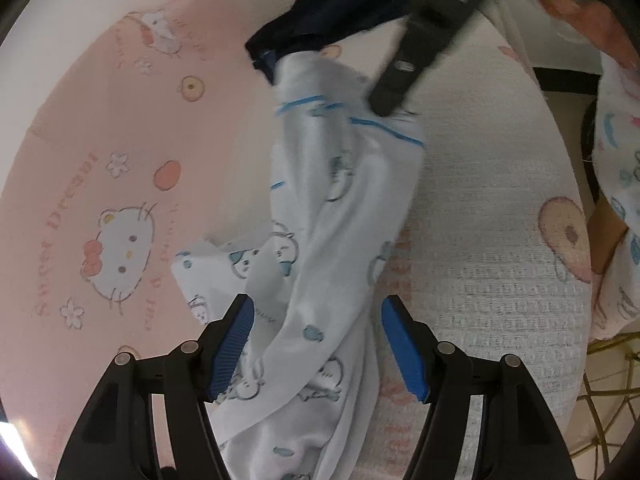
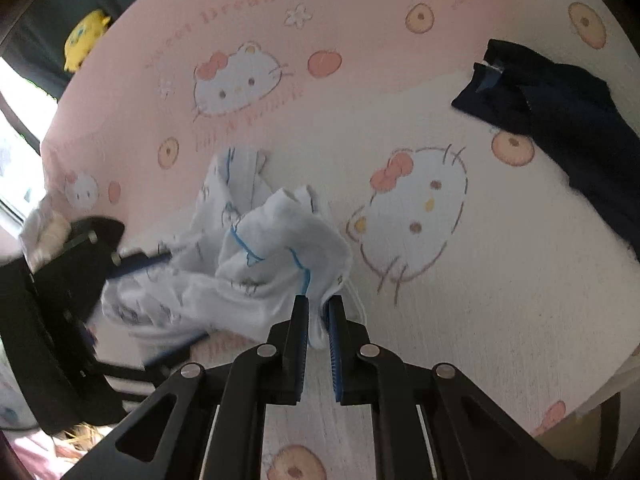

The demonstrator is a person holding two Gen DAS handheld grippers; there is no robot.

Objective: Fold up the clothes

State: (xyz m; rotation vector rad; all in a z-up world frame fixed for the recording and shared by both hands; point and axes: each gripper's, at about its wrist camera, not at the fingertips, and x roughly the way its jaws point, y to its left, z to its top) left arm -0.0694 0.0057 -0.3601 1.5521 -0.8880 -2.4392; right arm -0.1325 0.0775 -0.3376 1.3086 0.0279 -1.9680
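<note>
Bedding printed with cartoon cats and doughnuts, a pink and cream sheet, fills both views and serves as the folding surface. On it, near the middle, lies the task's thing: a crumpled white garment with small blue cartoon figures and blue piping, bunched into a long twist and not spread flat. It looks thin, light and limp, so it should drape and slide easily and hold no shape of its own; the piped hem or a corner seems the soundest place to take it, since a pinch in the loose middle would only lift a wad. A dark navy garment lies beyond the white one, touching its far end in the left wrist view, and could get dragged along if the white cloth is pulled that way. The right gripper has its blue pads pressed together, pinching a fold at the white garment's piped edge. The left gripper stands spread, its pads on either side of the twisted cloth without pressing it. A person's patterned sleeve shows past the sheet's edge.
</note>
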